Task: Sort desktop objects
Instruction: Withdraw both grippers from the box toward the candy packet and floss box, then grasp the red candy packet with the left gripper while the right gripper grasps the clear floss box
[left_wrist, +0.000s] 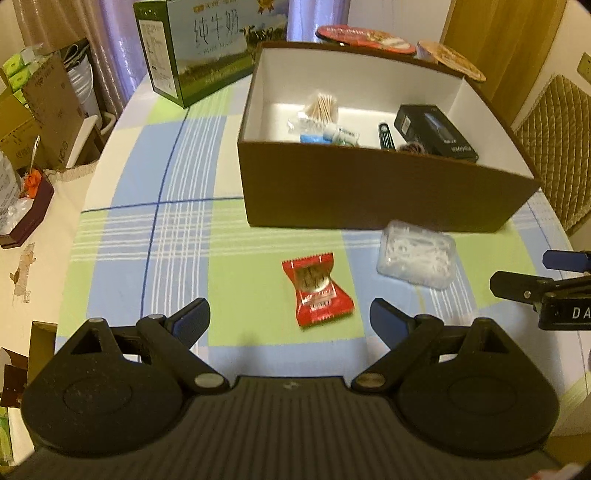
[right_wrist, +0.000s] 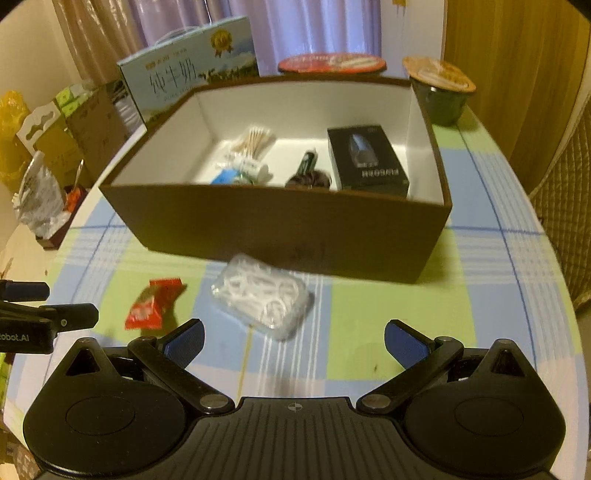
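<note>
- Looking along the left wrist view, the left gripper (left_wrist: 290, 321) hangs with its fingers spread wide and nothing between them, just short of the red candy wrapper (left_wrist: 317, 291) lying flat on the checked tablecloth (left_wrist: 147, 236).
- The wrapper looks thin and slippery; closing from this height could pinch only the crimped edge, or skate over it and bunch the cloth.
- The clear floss-pick case (left_wrist: 415, 254) sits just beside the front wall of the brown cardboard box (left_wrist: 369, 192), and the right gripper (left_wrist: 524, 277) shows at the frame's right edge; two tools working this close could collide.
- From the right wrist view, the right gripper (right_wrist: 293, 341) is likewise spread and empty, with the floss-pick case (right_wrist: 261, 295) ahead and left of centre.
- That offset could let one finger nudge the smooth case against the box (right_wrist: 277, 229) instead of straddling it.
- The box already holds cotton swabs (right_wrist: 255, 140), a black carton (right_wrist: 367, 162) and small tubes, so a careless drop could land on those; its tall wall may catch a low carry.
</note>
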